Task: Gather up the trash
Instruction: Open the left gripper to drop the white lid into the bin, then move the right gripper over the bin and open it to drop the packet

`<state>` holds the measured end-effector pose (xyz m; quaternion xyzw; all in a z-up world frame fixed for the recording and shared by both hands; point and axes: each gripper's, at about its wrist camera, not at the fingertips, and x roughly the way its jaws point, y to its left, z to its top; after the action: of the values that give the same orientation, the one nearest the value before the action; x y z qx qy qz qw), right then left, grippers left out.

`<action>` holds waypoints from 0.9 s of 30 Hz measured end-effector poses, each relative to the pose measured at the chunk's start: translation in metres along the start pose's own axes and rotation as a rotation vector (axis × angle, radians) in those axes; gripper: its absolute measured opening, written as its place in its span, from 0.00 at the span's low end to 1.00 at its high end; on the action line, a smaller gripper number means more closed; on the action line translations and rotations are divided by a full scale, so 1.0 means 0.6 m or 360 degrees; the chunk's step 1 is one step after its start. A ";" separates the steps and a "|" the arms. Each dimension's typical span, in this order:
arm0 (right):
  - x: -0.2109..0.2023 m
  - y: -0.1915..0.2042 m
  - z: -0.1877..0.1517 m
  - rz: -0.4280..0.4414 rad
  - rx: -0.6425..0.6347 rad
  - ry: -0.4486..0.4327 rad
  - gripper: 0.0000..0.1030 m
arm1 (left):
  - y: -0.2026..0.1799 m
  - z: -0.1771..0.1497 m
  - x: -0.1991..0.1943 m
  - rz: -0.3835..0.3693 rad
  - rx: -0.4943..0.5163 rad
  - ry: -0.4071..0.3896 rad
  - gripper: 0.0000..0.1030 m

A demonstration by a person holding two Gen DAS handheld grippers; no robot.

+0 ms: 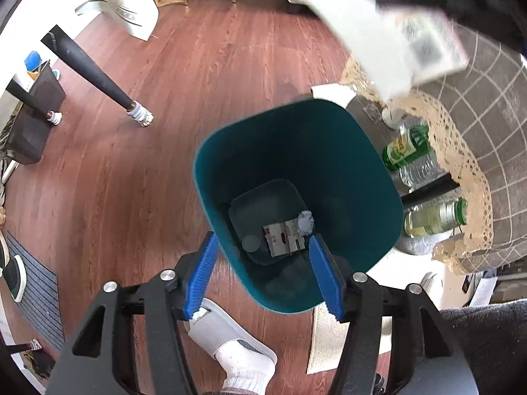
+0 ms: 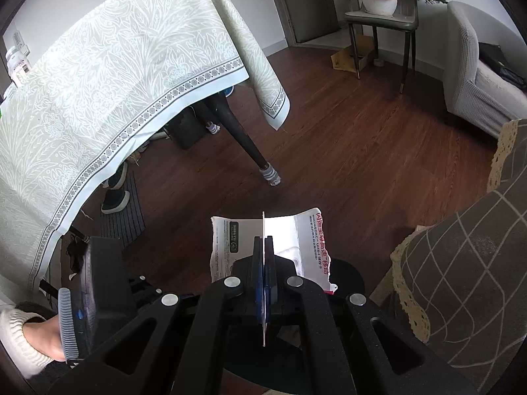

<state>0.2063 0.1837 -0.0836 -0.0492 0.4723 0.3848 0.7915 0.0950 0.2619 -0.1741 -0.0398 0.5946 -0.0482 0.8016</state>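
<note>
A teal trash bin (image 1: pixel 346 171) stands on the wood floor, seen from above in the left wrist view. A cardboard scrap (image 1: pixel 282 237), a grey paper wad (image 1: pixel 305 222) and a round lid (image 1: pixel 250 243) lie at its bottom. My left gripper (image 1: pixel 263 256) is open and empty, its blue fingers (image 1: pixel 202 276) either side of the bin's near rim. My right gripper (image 2: pixel 264 247) is shut on a white card package with red print (image 2: pixel 309 240), held edge-on above the floor. The same package (image 1: pixel 388 33) shows blurred at the upper right of the left wrist view.
Beside the bin, bottles (image 1: pixel 408 148) lie on the lower shelf of a low table draped in grey checked cloth with lace trim (image 1: pixel 487 125). A dining table with pale cloth (image 2: pixel 115 82) and dark legs (image 2: pixel 243 138) stands to the left. A sofa (image 2: pixel 477 75) and a chair (image 2: pixel 382 16) stand beyond.
</note>
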 end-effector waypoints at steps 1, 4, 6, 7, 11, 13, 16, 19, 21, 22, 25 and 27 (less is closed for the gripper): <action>0.006 0.000 -0.002 -0.0005 0.0004 0.0014 0.01 | 0.002 0.001 -0.003 0.0001 -0.0006 -0.0008 0.61; 0.027 -0.001 -0.006 -0.0020 0.0010 0.0065 0.01 | 0.010 0.003 -0.013 0.0025 -0.0020 -0.0040 0.64; 0.040 -0.002 -0.010 -0.0032 0.0012 0.0105 0.01 | 0.013 0.005 -0.021 0.0028 -0.0024 -0.0066 0.64; 0.047 -0.002 -0.012 -0.0038 0.0013 0.0123 0.01 | 0.015 0.006 -0.025 0.0032 -0.0027 -0.0077 0.64; 0.077 -0.005 -0.026 -0.0051 0.0023 0.0201 0.01 | 0.021 0.012 -0.049 0.0031 -0.0053 -0.0156 0.60; 0.091 -0.007 -0.033 -0.0055 0.0028 0.0237 0.01 | 0.025 0.020 -0.070 0.0031 -0.0078 -0.0212 0.56; 0.107 -0.011 -0.041 -0.0066 0.0041 0.0277 0.01 | 0.026 0.031 -0.106 0.0000 -0.0109 -0.0329 0.51; 0.122 -0.013 -0.053 -0.0088 0.0042 0.0327 0.01 | 0.022 0.039 -0.139 0.0014 -0.0114 -0.0428 0.43; 0.130 -0.014 -0.061 -0.0096 0.0046 0.0358 0.01 | 0.021 0.044 -0.158 -0.0005 -0.0135 -0.0471 0.35; 0.135 -0.015 -0.065 -0.0101 0.0047 0.0374 0.01 | 0.020 0.047 -0.166 -0.0021 -0.0145 -0.0488 0.33; 0.151 -0.019 -0.078 -0.0122 0.0057 0.0426 0.01 | 0.015 0.056 -0.188 -0.0052 -0.0152 -0.0530 0.32; 0.159 -0.021 -0.085 -0.0130 0.0070 0.0454 0.01 | 0.007 0.061 -0.200 -0.0053 -0.0139 -0.0557 0.32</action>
<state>0.2032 0.2061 -0.1904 -0.1053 0.5859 0.3310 0.7322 0.0958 0.2812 -0.0502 -0.0923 0.4467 -0.0280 0.8895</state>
